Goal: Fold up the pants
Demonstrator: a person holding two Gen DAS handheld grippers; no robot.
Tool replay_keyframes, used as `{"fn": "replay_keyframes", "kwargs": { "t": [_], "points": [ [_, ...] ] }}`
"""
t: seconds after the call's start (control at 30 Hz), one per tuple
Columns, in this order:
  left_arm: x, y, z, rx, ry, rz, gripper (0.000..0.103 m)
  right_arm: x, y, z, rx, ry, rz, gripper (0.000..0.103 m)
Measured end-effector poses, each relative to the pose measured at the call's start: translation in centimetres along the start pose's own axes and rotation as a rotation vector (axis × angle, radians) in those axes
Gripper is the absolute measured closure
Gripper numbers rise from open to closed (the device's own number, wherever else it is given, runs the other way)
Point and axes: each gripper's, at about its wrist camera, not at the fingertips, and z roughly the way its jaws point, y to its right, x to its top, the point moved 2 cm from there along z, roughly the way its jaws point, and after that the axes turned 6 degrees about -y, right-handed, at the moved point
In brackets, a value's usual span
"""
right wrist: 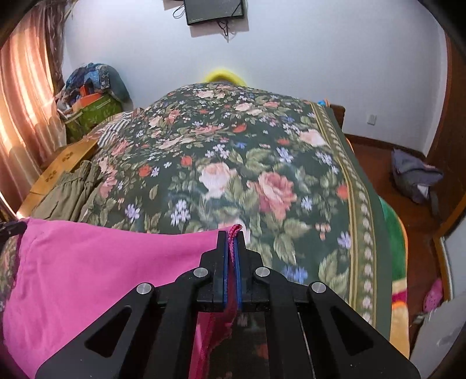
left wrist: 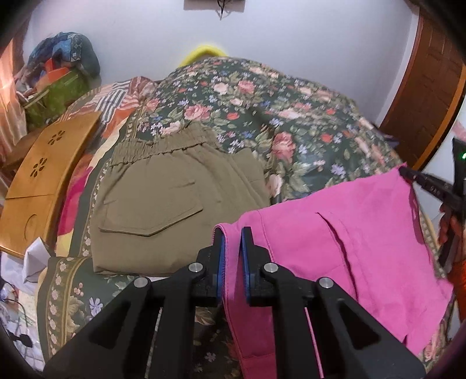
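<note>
A pair of bright pink cotton pants hung stretched above the floral-covered bed, its edge pinched at one end by the left gripper and at the other by the right gripper. Folded olive-green pants lay on the bed beyond, beside a wooden lap tray.

A floral bedspread, wooden tray, curtain and perhaps a wall-mounted screen.

Left gripper clamped on pink pants edge, right gripper pinching far corner, folded olive pants beside on floral bedspread
</note>
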Motion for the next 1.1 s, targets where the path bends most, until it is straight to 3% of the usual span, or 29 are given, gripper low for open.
{"fn": "replay_keyframes", "kwargs": {
  "t": [0.07,0.13,0.2,0.27,0.53,0.8,0.97,1.1],
  "points": [
    [0.0,0.1,0.2,0.022,-0.012,0.01,0.093,0.4,-0.5,0.2,-0.004,-0.016,-0.018,0.098],
    [-0.1,0.2,-0.3,0.042,-0.002,0.02,0.092,0.6,-0.8,0.0,-0.022,-0.027,-0.017,0.089],
    [-0.1,0.2,-1.0,0.059,0.013,0.023,0.088,0.4,-0.9,-0.7,-0.061,-0.015,-0.026,0.07],
    [-0.2,0.2,-2.2,0.049,0.03,0.019,0.08,0.2,-1.2,-2.0,-0.07,0.009,-0.041,0.063],
    [-1.3,4.1,-4.8,-0.053,0.044,0.075,0.072,-2.7,-4.2,-6.4,0.055,-0.009,-0.096,0.063],
    [-5.4,9.3,-2.9,-0.141,-0.067,0.137,0.067,-8.0,-7.6,-7.4,0.139,-0.091,-0.105,0.063],
    [-6.9,9.7,-2.2,-0.105,-0.078,0.141,0.059,-11.6,-8.1,-6.8,0.125,-0.172,-0.113,0.063],
    [-7.7,8.9,-2.6,-0.093,-0.077,0.115,0.048,-13.1,-6.8,-8.1,0.123,-0.162,-0.043,0.051]
  ]
}}
